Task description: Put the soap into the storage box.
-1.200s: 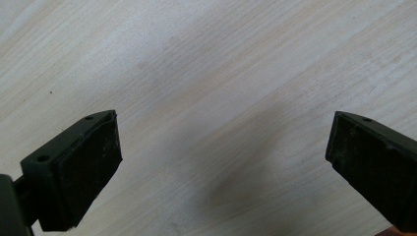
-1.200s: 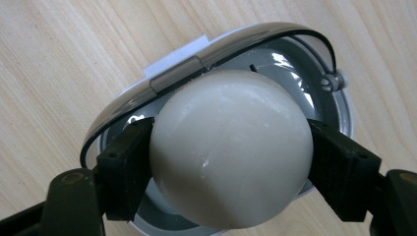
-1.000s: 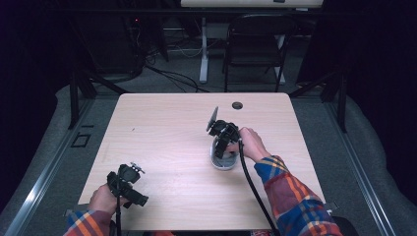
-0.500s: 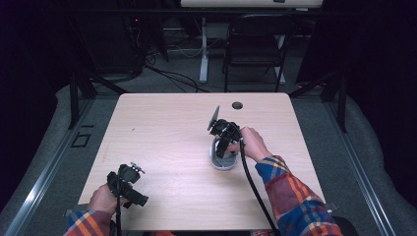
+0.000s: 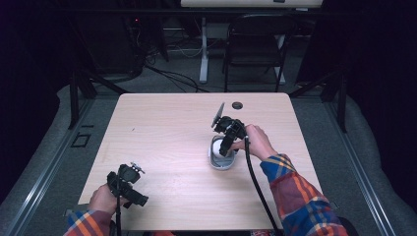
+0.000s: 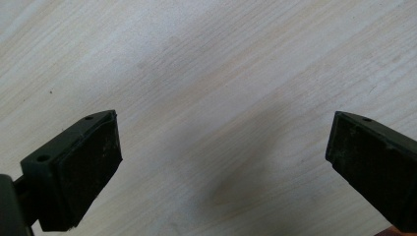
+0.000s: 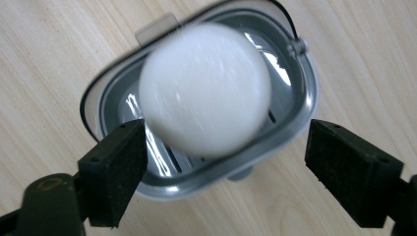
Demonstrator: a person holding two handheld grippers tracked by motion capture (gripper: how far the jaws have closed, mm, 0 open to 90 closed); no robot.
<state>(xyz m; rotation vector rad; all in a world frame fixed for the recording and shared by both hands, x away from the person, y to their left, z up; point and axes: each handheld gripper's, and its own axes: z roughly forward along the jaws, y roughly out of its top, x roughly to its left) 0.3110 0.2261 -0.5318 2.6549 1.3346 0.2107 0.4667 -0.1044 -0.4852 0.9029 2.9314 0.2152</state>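
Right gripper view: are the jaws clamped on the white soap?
No: the right gripper is open, its jaws apart from the white soap in the grey dish.

I drew my right gripper [image 5: 222,150] slightly nearer the grey plastic soap dish [image 5: 222,161]; its round white soap [image 7: 205,89] blurred.

the ball [image 7: 205,88] sits in the dish [image 7: 295,118], right of the middle of the table [image 5: 162,128]. the right gripper [image 5: 225,142] is over the dish. the left gripper [image 5: 129,183] is at the lower left. a small round thing [image 5: 237,105] lies near the table's top edge.
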